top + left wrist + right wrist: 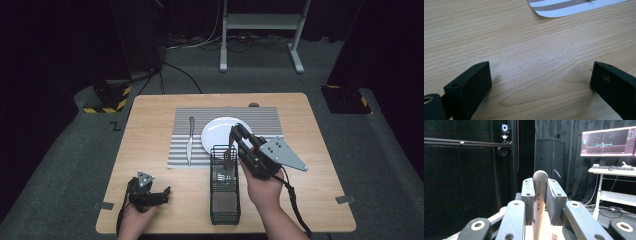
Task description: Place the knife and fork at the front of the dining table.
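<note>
My right gripper point(235, 132) is tilted up over the far end of a black wire caddy point(225, 202). It is shut on the handle of a metal utensil point(539, 195), whose rounded end sticks out past the fingertips. The utensil's head point(228, 157), which looks like a fork, hangs down into the caddy's top. My left gripper point(166, 192) rests low on the wooden table point(150, 120) at the front left. Its jaws stand wide apart over bare wood, with nothing between them point(540, 77).
A striped grey placemat point(260, 127) lies mid-table with a white plate point(217, 131) and a table knife point(190, 140) on it. One corner of the placemat point(574, 6) lies ahead of the left gripper. A monitor on a desk point(609, 143) stands beyond the table.
</note>
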